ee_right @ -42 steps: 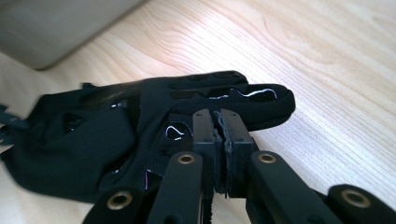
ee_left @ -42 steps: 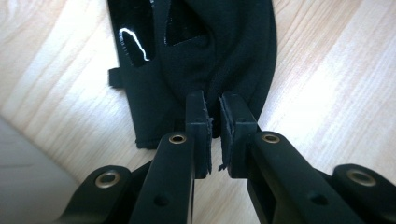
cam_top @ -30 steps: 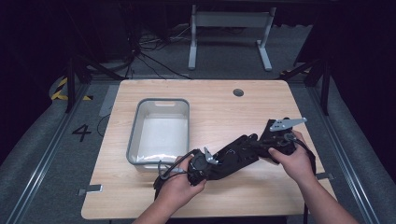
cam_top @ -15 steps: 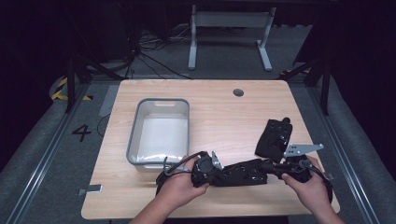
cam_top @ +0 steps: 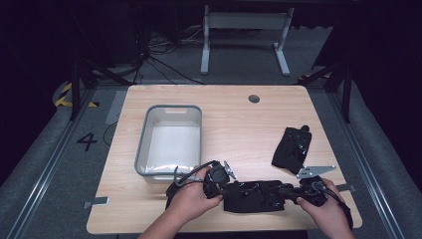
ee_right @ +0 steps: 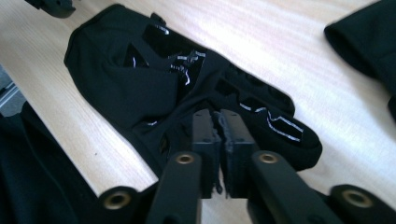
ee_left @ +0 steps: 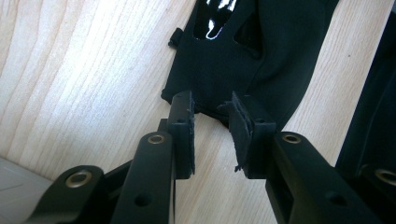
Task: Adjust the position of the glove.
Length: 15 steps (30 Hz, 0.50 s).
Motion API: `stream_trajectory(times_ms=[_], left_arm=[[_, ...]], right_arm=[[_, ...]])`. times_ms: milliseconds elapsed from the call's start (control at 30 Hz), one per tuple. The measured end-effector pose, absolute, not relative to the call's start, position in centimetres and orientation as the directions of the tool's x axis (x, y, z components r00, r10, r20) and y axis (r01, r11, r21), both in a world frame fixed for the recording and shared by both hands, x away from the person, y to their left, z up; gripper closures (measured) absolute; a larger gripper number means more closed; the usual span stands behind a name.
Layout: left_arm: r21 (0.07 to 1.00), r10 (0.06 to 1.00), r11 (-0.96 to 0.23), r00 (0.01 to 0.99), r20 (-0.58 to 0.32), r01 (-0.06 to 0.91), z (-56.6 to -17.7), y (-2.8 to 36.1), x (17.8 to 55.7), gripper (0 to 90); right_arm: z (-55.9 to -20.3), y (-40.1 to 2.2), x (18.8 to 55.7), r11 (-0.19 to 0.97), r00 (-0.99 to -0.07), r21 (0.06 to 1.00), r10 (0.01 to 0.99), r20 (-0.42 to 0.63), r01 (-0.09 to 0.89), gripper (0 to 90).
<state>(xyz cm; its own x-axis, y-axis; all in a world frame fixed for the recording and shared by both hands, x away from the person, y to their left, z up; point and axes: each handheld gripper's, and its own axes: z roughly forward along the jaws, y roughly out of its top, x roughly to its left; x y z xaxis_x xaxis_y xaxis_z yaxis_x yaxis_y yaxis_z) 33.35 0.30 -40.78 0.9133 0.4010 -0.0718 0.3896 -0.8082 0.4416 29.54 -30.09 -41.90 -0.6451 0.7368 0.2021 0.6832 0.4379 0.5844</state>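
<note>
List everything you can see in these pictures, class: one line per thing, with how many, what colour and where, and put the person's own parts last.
Table: one, light wood, centre of the high view.
Bin: one, grey, left half of the table.
Near glove: one, black, flat at the table's near edge, between the two grippers.
Far glove: one, black, right half of the table, apart from the near one.
Round hole: one, dark, far edge of the table.
Metal stand: one, grey, on the floor beyond the table.
Left gripper: one, black, jaws apart at the near glove's edge.
Right gripper: one, black, jaws almost together at the near glove's other end.
Hands: two, left hand, right hand, near edge.
</note>
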Motion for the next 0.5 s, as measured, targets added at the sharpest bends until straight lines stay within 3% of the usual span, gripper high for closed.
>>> stream_trajectory(times_ms=[100,500], left_arm=[[0.459,0.405,-0.797,0.911,-0.079,0.394,-40.5,0.5,33.4,67.8],[0.590,0.466,-0.657,0.868,-0.172,0.469,-39.0,1.1,33.5,59.1]], right_arm=[[-41.5,-30.9,29.6,0.421,-0.627,0.587,0.753,0.199,0.692,76.2],[-39.8,-33.2,30.5,0.375,-0.605,0.657,0.780,0.157,0.654,71.6]])
